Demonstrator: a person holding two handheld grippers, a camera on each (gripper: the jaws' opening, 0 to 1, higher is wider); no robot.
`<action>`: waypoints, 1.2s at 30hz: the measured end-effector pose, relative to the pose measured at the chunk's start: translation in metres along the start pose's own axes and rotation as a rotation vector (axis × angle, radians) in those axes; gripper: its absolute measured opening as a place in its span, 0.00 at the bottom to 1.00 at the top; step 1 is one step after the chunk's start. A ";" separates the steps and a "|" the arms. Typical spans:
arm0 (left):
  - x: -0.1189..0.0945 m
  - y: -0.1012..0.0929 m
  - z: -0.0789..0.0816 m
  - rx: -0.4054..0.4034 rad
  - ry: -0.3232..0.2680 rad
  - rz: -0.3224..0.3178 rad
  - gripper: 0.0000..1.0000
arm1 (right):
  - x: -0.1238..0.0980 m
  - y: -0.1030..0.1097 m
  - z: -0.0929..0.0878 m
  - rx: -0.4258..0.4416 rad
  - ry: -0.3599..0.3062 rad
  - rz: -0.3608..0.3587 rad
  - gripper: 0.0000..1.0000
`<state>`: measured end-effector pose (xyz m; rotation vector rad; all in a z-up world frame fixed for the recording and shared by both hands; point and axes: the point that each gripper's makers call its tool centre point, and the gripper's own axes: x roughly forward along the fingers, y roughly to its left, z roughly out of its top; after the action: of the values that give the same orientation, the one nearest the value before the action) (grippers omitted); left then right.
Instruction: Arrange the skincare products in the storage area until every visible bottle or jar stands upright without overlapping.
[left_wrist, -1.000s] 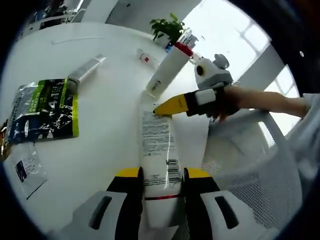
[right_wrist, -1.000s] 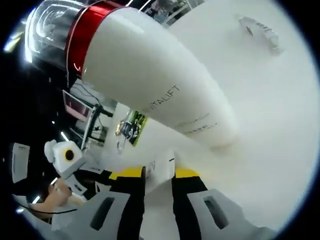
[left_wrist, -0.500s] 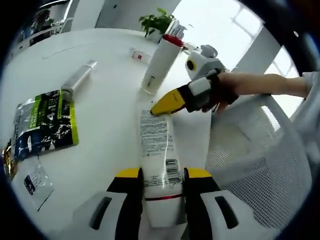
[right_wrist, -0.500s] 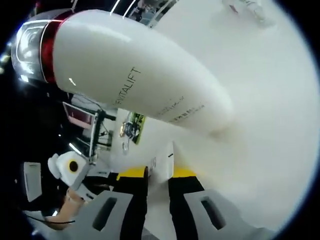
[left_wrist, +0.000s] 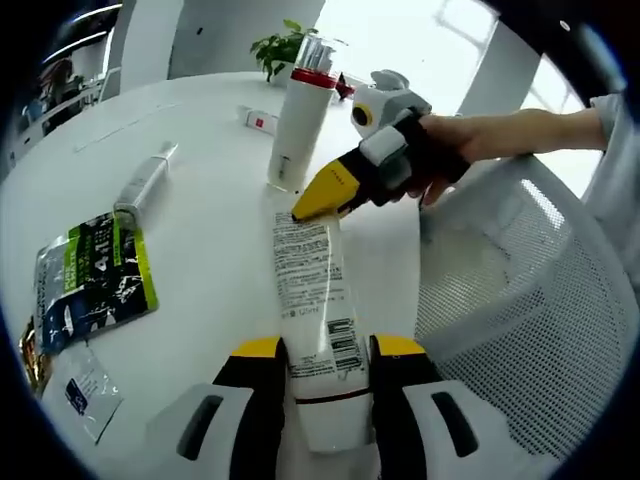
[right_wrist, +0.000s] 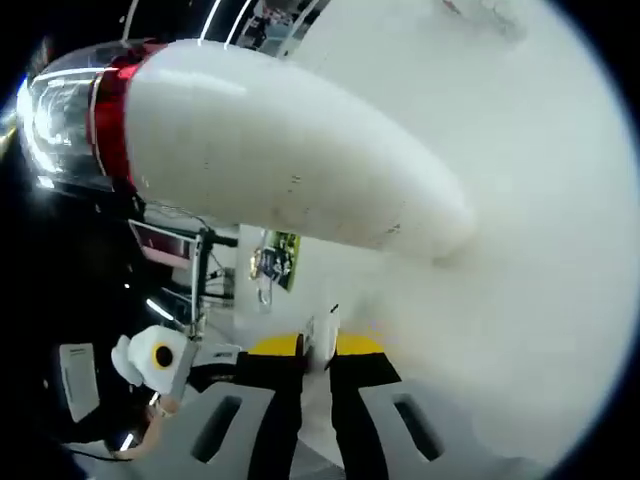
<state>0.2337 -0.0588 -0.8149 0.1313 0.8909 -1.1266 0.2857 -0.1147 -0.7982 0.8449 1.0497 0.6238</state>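
Two grippers share one white tube (left_wrist: 312, 300) lying flat on the white counter (left_wrist: 200, 240): left gripper (left_wrist: 318, 365) jaws pinch its capped end, right gripper (left_wrist: 322, 196) jaws pinch its crimped tip. A red-collared bottle (left_wrist: 295, 125) stands upright beyond, bright windows (left_wrist: 400, 30) behind.

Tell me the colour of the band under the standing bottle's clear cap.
Red, on the white bottle; clearest in the left gripper view.

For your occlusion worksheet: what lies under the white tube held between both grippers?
Under the white tube lies the bare white table. The tube's capped end sits between the left gripper's fingers; the flat end is pinched by the right gripper. Anything directly beneath the tube is covered.
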 end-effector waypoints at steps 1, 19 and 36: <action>-0.001 0.002 0.001 0.009 -0.003 0.006 0.29 | -0.001 0.001 0.001 0.002 -0.014 -0.003 0.09; -0.003 0.010 0.043 0.300 -0.033 0.219 0.31 | -0.029 0.026 0.023 -0.019 -0.241 -0.041 0.07; 0.011 -0.005 0.080 0.342 -0.078 0.224 0.41 | -0.032 0.068 0.011 -0.062 -0.267 0.049 0.08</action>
<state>0.2746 -0.1097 -0.7679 0.4547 0.5918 -1.0581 0.2805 -0.1058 -0.7230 0.8754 0.7661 0.5643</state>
